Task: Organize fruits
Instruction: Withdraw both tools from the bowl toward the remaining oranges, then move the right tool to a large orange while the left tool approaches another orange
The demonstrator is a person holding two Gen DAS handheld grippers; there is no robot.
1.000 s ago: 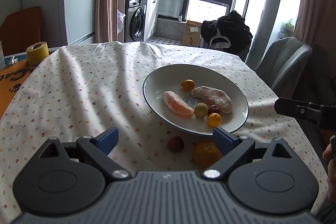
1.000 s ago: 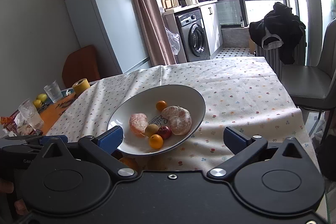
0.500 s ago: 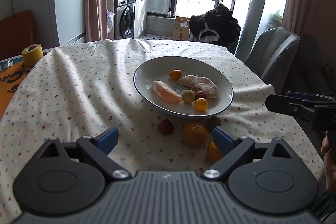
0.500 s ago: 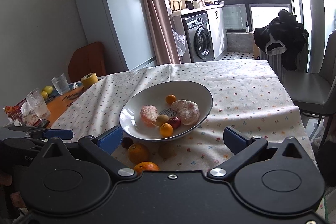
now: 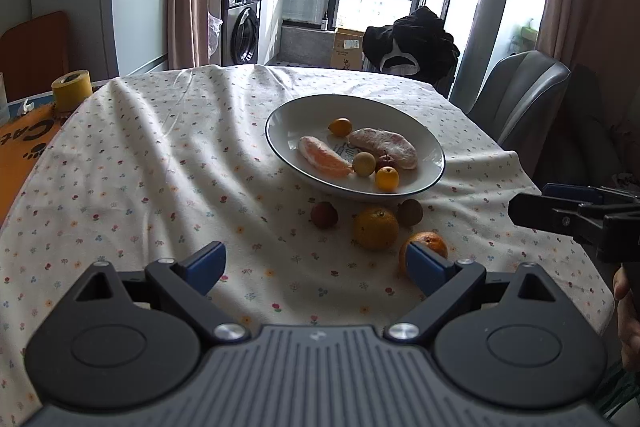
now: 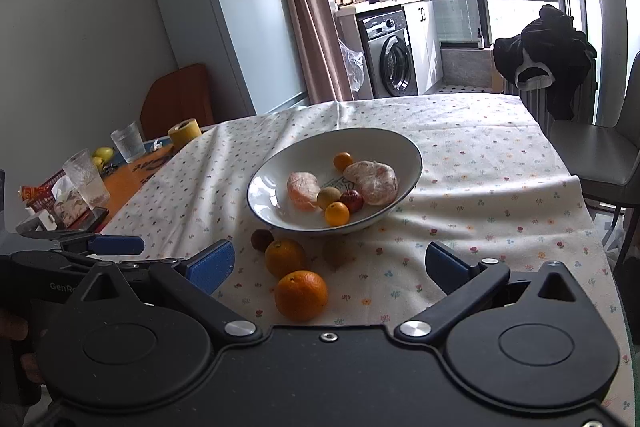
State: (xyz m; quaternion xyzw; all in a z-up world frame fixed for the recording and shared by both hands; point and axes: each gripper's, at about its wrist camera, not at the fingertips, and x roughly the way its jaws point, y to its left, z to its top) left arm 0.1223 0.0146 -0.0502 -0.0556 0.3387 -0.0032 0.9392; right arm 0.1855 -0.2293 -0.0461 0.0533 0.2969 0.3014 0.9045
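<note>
At the bowl's [image 6: 412, 163] six o'clock rim, two oranges [image 6: 301, 294] lie loose on the table; both tongs [image 6: 326, 263] [image 5: 314, 263] gape empty, and a nudge could roll them off.

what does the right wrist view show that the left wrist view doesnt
Only the right wrist view shows the fridge, two drinking glasses and yellow fruit on the orange end of the table, plus the left claw at its edge. Only the left wrist view shows the cardboard box by the window and the right claw coming in from the side. Both show the bowl of fruit, two oranges loose on the tablecloth, the yellow tape roll and the washing machine.
</note>
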